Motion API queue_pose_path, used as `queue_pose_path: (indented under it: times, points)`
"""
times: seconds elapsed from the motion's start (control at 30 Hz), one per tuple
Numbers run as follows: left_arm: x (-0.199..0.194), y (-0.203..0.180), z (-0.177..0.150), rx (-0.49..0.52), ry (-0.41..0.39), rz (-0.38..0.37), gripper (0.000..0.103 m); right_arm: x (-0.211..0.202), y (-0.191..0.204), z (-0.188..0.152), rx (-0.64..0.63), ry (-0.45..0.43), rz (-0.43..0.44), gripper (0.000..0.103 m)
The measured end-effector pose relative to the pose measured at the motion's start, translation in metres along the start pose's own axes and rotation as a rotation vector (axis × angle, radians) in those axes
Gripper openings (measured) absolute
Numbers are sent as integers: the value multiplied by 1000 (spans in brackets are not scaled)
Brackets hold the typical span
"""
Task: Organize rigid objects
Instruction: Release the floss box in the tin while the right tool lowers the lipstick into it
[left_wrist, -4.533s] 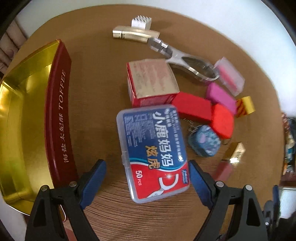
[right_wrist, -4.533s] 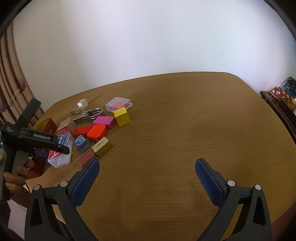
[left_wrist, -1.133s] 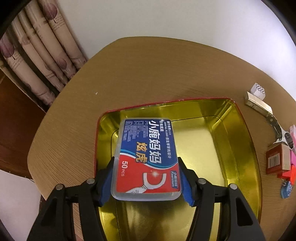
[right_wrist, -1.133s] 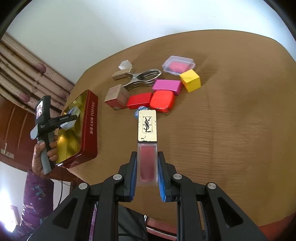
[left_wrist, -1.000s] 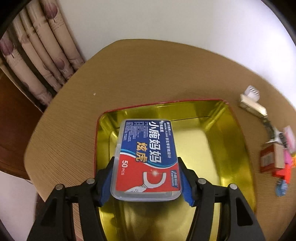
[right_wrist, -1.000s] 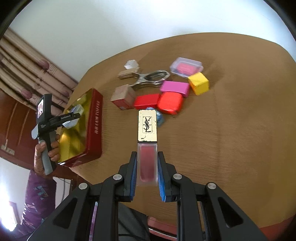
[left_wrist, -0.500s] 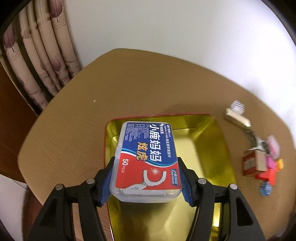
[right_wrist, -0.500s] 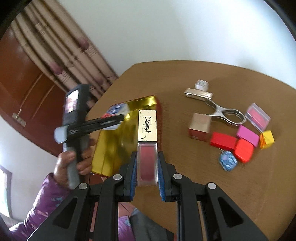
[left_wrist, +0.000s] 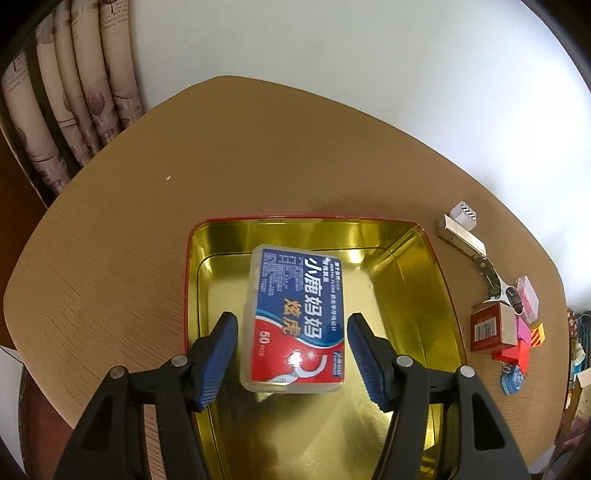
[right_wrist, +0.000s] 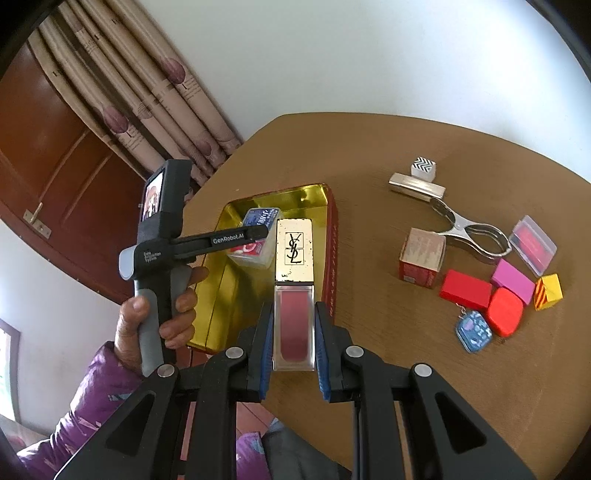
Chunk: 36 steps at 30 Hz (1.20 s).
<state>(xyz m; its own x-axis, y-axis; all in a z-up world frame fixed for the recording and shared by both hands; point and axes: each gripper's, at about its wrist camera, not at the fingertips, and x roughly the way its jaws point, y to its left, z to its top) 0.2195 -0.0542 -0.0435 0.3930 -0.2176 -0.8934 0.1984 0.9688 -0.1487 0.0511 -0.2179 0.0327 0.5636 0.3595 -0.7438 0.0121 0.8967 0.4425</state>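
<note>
Your left claw stood open, its ribbed blue pads clear of the clear plastic floss box tilted between them over the glossy gold-lined tin. Your right claw was clamped on a rectangular lipstick tube, gold cap pointing away, the tin just beyond it and small blocky pieces scattered to its right on the wood-grain table.

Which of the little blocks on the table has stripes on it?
The yellow block at the far right of the pile. One face has red diagonal stripes, while the pink block and two red blocks beside it are plain.
</note>
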Motion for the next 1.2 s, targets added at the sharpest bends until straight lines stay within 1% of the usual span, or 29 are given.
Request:
queue_pose_path:
  times: [0.17, 0.27, 0.37, 0.4, 0.47, 0.5, 0.57, 0.63, 0.7, 0.73, 0.8, 0.87, 0.9, 0.93, 1.0, 1.07, 1.1, 1.13, 1.17, 1.2]
  points:
    - [-6, -7, -3, 32, -17, 31, 63, 12, 12, 11, -27, 16, -1, 18]
    - [-28, -4, -5, 20, -53, 29, 63, 24, 18, 21, -40, 40, 2, 18]
    - [-63, 15, -12, -65, -97, 28, 63, 42, 26, 34, -63, 69, 6, 18]
    - [-80, 26, -19, -126, -124, 39, 63, 50, 30, 38, -75, 82, 8, 18]
    - [-99, 40, -32, -195, -146, 36, 63, 69, 38, 44, -88, 107, -2, 18]
    - [-110, 47, -42, -229, -147, 26, 63, 79, 42, 46, -93, 121, -7, 18]
    - [-124, 56, -60, -258, -154, -5, 64, 102, 49, 50, -99, 151, -28, 18]
    - [-133, 60, -86, -295, -174, 4, 65, 122, 51, 51, -88, 179, -53, 18]
    - [-135, 61, -100, -303, -186, 20, 65, 140, 52, 53, -73, 201, -88, 18]
    - [-133, 60, -106, -306, -193, 39, 65, 146, 52, 54, -68, 205, -104, 18]
    - [-126, 56, -108, -293, -200, 82, 65, 157, 52, 58, -47, 217, -115, 18]
    - [-117, 53, -106, -273, -167, 98, 65, 166, 54, 60, -34, 231, -123, 18]
    - [-110, 53, -106, -264, -142, 89, 65, 168, 56, 60, -30, 233, -119, 18]
    - [-107, 54, -106, -268, -136, 86, 65, 171, 57, 61, -30, 237, -113, 18]
    - [-104, 57, -108, -279, -136, 77, 65, 176, 61, 63, -28, 244, -106, 18]
    - [-103, 60, -110, -281, -140, 61, 65, 180, 62, 67, -12, 233, -69, 19]
    - [-104, 62, -112, -277, -158, 57, 65, 181, 61, 69, 5, 243, -79, 19]
    - [-105, 63, -113, -276, -175, 58, 65, 179, 59, 73, 22, 222, -52, 22]
    - [-106, 62, -113, -276, -188, 54, 65, 174, 58, 75, 30, 194, -35, 23]
    - [-107, 59, -115, -277, -193, 49, 65, 167, 57, 77, 32, 165, -38, 23]
